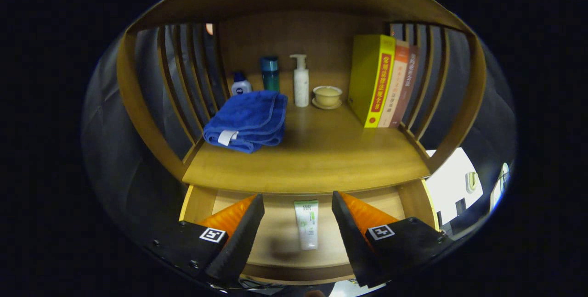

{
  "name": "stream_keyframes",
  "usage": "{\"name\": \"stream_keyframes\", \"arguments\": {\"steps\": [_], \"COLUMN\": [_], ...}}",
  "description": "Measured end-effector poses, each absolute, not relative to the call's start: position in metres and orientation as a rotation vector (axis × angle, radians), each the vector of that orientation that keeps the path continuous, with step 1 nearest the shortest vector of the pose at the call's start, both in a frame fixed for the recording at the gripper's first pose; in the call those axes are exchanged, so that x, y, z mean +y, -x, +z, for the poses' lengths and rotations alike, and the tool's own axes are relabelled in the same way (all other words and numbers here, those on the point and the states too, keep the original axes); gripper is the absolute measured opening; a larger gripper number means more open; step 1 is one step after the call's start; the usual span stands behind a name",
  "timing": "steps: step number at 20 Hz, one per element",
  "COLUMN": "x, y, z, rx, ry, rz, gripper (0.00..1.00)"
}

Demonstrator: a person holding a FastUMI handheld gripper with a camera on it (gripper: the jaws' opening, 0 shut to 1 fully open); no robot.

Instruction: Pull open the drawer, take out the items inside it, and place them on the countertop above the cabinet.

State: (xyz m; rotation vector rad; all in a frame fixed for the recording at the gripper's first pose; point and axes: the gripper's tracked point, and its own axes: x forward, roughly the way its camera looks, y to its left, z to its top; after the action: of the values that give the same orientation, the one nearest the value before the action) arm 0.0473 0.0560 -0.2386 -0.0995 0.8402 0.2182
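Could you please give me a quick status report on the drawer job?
Gripper open, empty. White-and-green plastic tube lies in open wooden drawer, between the fingers. Nothing blocking it.

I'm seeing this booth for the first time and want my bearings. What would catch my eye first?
Likely the folded blue towel on the countertop, beyond the fingers, and the yellow book standing opposite it beside the slats. Below, in the open drawer, a white-and-green tube lies between the open gripper's fingers, untouched.
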Motion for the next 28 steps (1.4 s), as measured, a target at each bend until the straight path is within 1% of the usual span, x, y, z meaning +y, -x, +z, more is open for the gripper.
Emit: {"name": "stream_keyframes", "arguments": {"steps": [3,6,16,26,28], "x": [0.058,0.046,0.020,0.012,0.009], "y": [-0.048,-0.050,-0.028,-0.011,-0.011], "z": [-0.270,-0.296,-0.375,-0.420,-0.427], "rx": [0.954,1.042,1.219,1.336,1.349], "ry": [0.130,0.156,0.210,0.211,0.207], "rz": [0.223,0.194,0.150,0.129,0.122], "gripper": [0.97,0.97,0.97,0.98,0.87]}}
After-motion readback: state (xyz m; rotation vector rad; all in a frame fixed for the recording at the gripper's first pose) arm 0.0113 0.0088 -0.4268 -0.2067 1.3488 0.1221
